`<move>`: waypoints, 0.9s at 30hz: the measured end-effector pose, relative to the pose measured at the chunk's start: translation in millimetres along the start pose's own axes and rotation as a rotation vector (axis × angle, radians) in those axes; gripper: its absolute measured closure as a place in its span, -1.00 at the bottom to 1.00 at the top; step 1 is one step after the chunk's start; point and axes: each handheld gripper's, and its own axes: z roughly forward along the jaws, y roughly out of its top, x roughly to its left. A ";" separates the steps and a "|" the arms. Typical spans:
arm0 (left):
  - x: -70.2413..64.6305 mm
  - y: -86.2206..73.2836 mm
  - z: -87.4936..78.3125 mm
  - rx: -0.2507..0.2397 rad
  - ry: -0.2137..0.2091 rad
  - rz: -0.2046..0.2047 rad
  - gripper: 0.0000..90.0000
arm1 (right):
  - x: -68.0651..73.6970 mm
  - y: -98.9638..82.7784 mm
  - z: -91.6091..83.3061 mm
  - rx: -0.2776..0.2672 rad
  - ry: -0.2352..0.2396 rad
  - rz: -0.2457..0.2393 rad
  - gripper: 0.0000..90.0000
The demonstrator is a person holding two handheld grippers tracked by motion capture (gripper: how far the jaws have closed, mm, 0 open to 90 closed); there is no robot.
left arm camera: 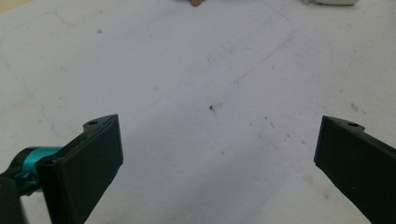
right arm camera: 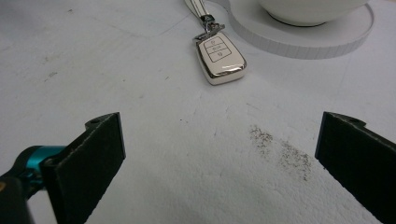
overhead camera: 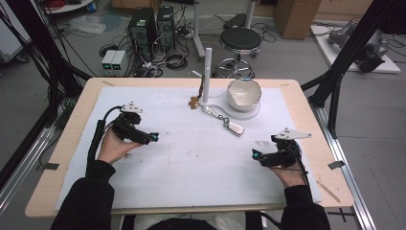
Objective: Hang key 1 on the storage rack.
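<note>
A white car key fob [overhead camera: 234,127] [right arm camera: 219,58] on a strap [overhead camera: 214,112] lies on the white mat, just in front of a round white base [overhead camera: 239,111] [right arm camera: 308,37]. A white bowl [overhead camera: 244,94] sits on that base, and a white upright post [overhead camera: 207,74] stands beside it. My left gripper [overhead camera: 154,137] [left arm camera: 219,154] rests at the mat's left, open, nothing between its jaws. My right gripper [overhead camera: 255,154] [right arm camera: 219,154] rests at the mat's right, open and empty, with the fob ahead of it.
A small brown object [overhead camera: 194,102] lies near the post's foot. The white mat [overhead camera: 191,158] covers most of the wooden table [overhead camera: 72,124]. Beyond the table stand a black stool [overhead camera: 240,39], computer towers [overhead camera: 143,28] and cables. A black frame [overhead camera: 335,81] rises at right.
</note>
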 end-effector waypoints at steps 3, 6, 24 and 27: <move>0.7 -4.9 -7.6 0.017 0.018 0.007 -0.96 | -0.4 0.0 0.1 0.002 0.002 0.004 -0.99; -1.8 -10.3 -18.8 0.003 0.031 0.011 -0.96 | -0.5 0.0 -0.5 0.002 0.000 0.000 -0.99; 9.4 -64.0 -53.9 -0.028 0.086 -0.079 -0.96 | -1.9 0.1 2.6 0.010 0.003 0.000 -0.99; 11.4 -71.8 -58.7 -0.039 0.090 -0.087 -0.96 | -1.8 0.1 2.2 0.007 0.001 0.000 -0.99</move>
